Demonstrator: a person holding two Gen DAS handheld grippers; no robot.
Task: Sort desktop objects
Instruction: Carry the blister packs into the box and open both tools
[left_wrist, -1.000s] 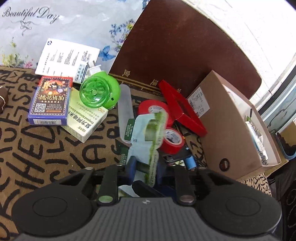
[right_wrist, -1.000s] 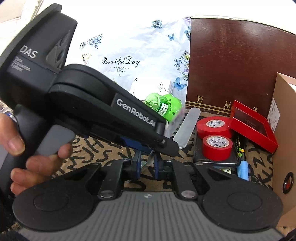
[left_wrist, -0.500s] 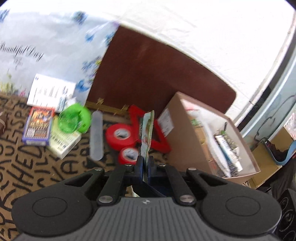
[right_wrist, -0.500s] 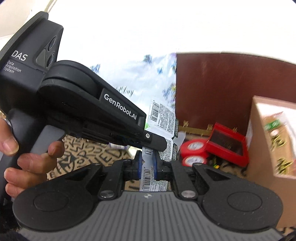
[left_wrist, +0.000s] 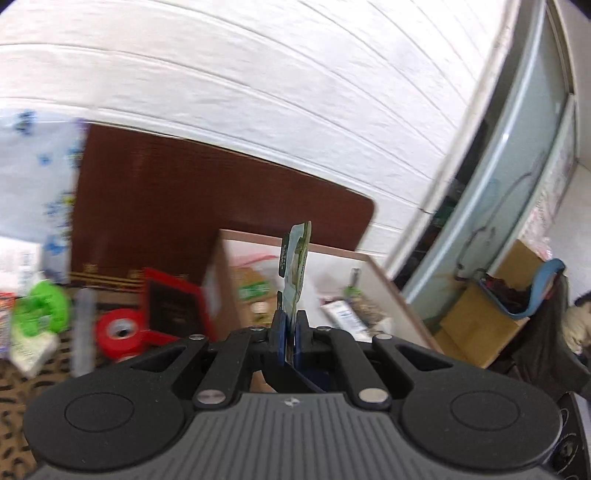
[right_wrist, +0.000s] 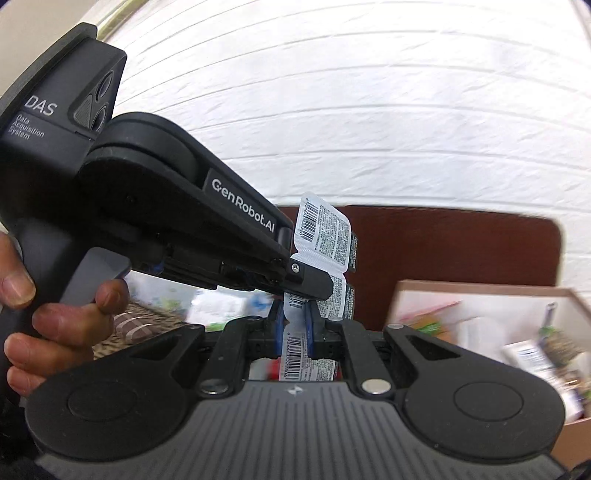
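Observation:
My left gripper (left_wrist: 290, 334) is shut on a strip of sachet packets (left_wrist: 295, 266), seen edge-on and held upright in the air in front of the open cardboard box (left_wrist: 376, 269). My right gripper (right_wrist: 295, 325) is shut on the lower part of the same strip of sachet packets (right_wrist: 325, 236), whose barcoded white backs face the camera. The left gripper's black body (right_wrist: 159, 221) crosses the right wrist view from the left and pinches the strip just above my right fingers. The cardboard box (right_wrist: 480, 310) lies to the right, holding several packets.
On the patterned mat at lower left lie a red tape roll (left_wrist: 118, 328), a red tray (left_wrist: 173, 306), a green round container (left_wrist: 40, 306) and a translucent tube (left_wrist: 83, 328). A brown board (left_wrist: 184, 206) leans on the white wall. A chair (left_wrist: 524, 295) stands at right.
Both grippers have lifted the sachet strip up off the mat and swung right toward the cardboard box. The desk items have dropped to the lower left of the left wrist view.

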